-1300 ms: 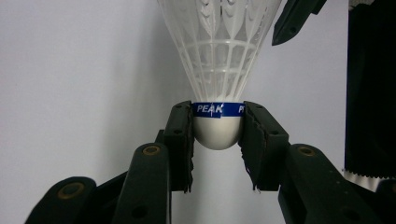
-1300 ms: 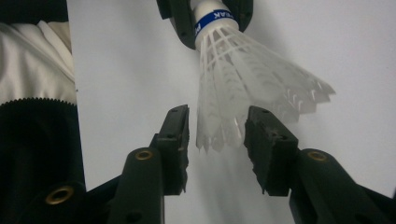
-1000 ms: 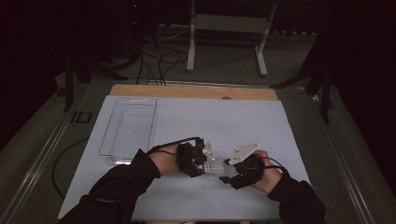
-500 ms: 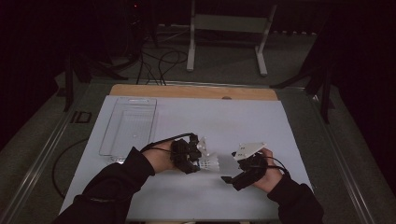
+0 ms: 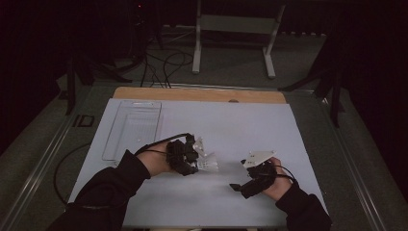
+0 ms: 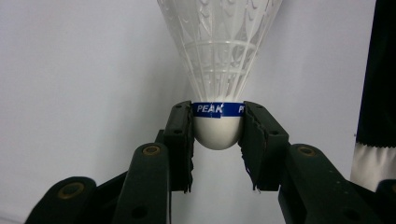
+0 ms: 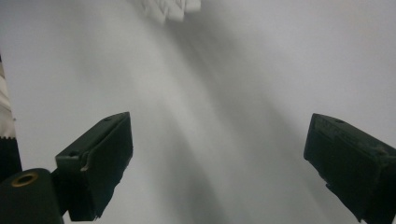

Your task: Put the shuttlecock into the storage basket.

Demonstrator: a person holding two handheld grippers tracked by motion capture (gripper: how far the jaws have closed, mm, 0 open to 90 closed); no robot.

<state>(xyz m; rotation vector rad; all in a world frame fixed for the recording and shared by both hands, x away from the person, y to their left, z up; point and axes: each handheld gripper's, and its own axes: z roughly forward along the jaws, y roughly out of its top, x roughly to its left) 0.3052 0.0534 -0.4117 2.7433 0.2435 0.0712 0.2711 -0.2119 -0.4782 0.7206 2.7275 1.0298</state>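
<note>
Left gripper (image 6: 217,133) clamps the white plastic shuttlecock (image 6: 218,70) by its rounded cork; right gripper (image 7: 219,163) jaws have just been opening, nothing between them.
Keep the clamp below the blue band; carry it level so the mesh skirt stays uncrushed.

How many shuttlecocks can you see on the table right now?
1. The white shuttlecock is clamped by its cork base in the left hand-held gripper, near the table's middle. Others could be hidden behind the hands.
</note>
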